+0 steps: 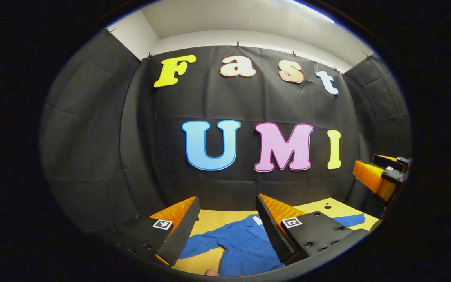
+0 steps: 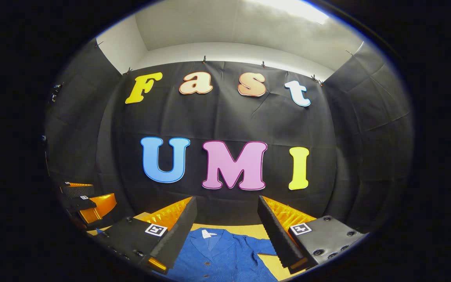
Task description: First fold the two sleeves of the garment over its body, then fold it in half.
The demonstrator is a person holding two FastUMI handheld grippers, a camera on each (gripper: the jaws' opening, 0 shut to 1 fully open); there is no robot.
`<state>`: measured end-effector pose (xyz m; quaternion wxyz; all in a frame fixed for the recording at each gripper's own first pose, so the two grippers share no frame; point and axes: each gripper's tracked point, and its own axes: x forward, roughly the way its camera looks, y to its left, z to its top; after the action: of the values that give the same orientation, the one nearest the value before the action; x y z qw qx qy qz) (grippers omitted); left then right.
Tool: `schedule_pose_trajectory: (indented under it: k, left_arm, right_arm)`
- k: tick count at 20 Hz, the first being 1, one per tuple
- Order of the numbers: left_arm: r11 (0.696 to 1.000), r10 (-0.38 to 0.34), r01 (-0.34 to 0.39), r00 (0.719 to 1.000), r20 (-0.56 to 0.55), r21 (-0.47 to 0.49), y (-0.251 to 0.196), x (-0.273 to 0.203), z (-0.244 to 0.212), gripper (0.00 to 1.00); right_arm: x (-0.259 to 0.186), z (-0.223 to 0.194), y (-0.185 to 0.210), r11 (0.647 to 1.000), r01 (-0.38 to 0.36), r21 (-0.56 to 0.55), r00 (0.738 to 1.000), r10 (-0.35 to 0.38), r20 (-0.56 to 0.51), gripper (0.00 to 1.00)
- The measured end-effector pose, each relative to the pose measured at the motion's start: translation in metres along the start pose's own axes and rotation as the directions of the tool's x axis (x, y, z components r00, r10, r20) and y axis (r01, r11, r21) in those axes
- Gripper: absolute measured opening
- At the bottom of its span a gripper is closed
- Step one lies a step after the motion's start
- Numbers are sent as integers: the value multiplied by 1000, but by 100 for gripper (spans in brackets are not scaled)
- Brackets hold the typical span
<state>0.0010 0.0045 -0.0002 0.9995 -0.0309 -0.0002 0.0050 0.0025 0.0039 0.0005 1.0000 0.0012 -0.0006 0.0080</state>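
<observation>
Garment: blue garment [image 1: 245, 244] flat on the table [image 1: 213, 219], below and ahead of both.
Left hand-held gripper [image 1: 227, 223]: spread, empty, nearer the left sleeve [image 1: 202, 244].
Right hand-held gripper [image 2: 227, 225]: spread, empty, above the collar [image 2: 210, 237].

Light comes from above: a bright white ceiling strip [image 2: 288, 9] glares at the top of the right gripper view, blown out to plain white, and a thinner streak of it shows in the left gripper view. Below that strip the matt black cloth wall [image 2: 225, 121] reads dim yet evenly lit, its creases sharp. The pale wooden tabletop [image 1: 210, 225] is well lit, with soft shadows. Both views bow straight lines strongly toward the rims, where detail darkens and softens.
</observation>
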Motion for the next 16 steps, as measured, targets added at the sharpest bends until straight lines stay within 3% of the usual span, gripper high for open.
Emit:
schedule_pose_trajectory:
  k: [10, 11, 12, 16]
  left_arm:
    - [999, -30, 30, 999, 38, 15, -7, -5, 5, 84]
    - [999, -32, 31, 999, 36, 13, -8, -5, 3, 83]
    - [999, -34, 33, 999, 32, 15, -9, -5, 2, 84]
    - [999, -40, 40, 999, 24, 25, -15, -5, 0, 84]
  right_arm:
    - [-1, -21, -7, 1000, 17, 8, 997, -17, -75, 98]
    - [-2, -22, -7, 1000, 18, 12, 997, -17, -78, 93]
    - [-1, -23, -9, 1000, 18, 11, 997, -17, -80, 98]
    - [2, -29, -12, 1000, 15, 4, 996, -15, -88, 98]
